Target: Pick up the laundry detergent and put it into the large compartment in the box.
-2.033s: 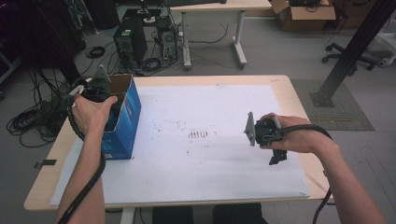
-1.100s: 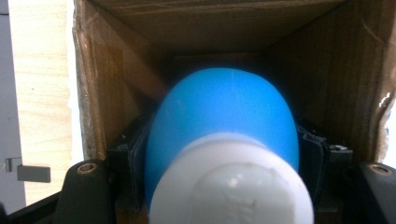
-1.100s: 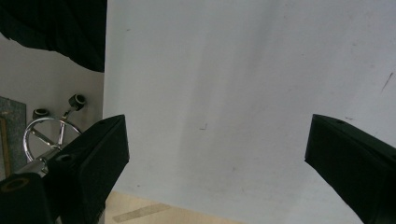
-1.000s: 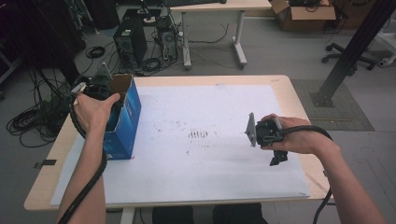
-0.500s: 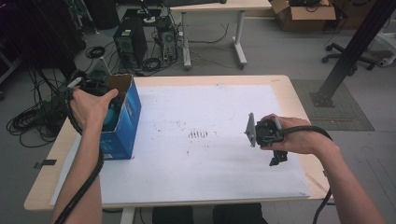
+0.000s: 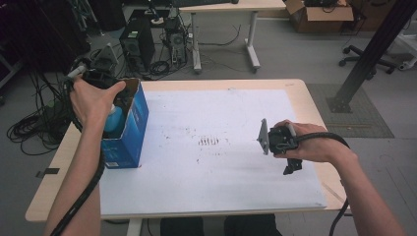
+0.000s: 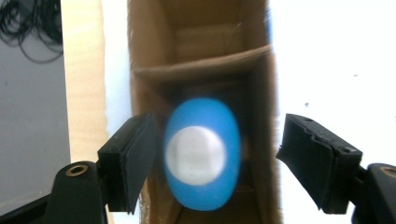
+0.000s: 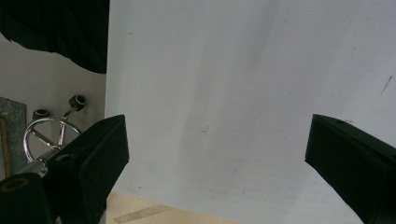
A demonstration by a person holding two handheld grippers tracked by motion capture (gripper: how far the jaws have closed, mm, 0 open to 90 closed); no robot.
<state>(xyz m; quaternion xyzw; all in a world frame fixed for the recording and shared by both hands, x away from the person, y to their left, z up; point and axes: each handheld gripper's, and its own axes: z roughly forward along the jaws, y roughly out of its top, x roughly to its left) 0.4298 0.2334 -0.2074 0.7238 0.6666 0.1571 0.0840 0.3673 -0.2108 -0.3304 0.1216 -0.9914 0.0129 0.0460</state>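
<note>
Blue cardboard box [image 6: 129,129] at the left edge of the desk [image 6: 295,88], standing open at the top, and the left claw [image 7: 215,149] is poised right over its mouth! From the left gripper view we look straight down into the brown interior, where a blue bottle [image 7: 201,158] with a pale round cap stands upright inside; it is blurred, but clearly sits between the two black jaws, which are spread wide and touch neither the bottle nor the box walls. In the high view the left hand [image 6: 93,101] covers that claw above the box, and a sliver of the bottle peeks out beneath the palm.

Over on the right, the right hand [image 6: 307,142] holds the right claw [image 8: 215,154] low over the white sheet [image 6: 221,118] covering the desk, well apart from the box. Its jaws are spread wide too, with bare paper between them. A chair base on castors [image 8: 53,128] shows on the floor past the desk edge.
</note>
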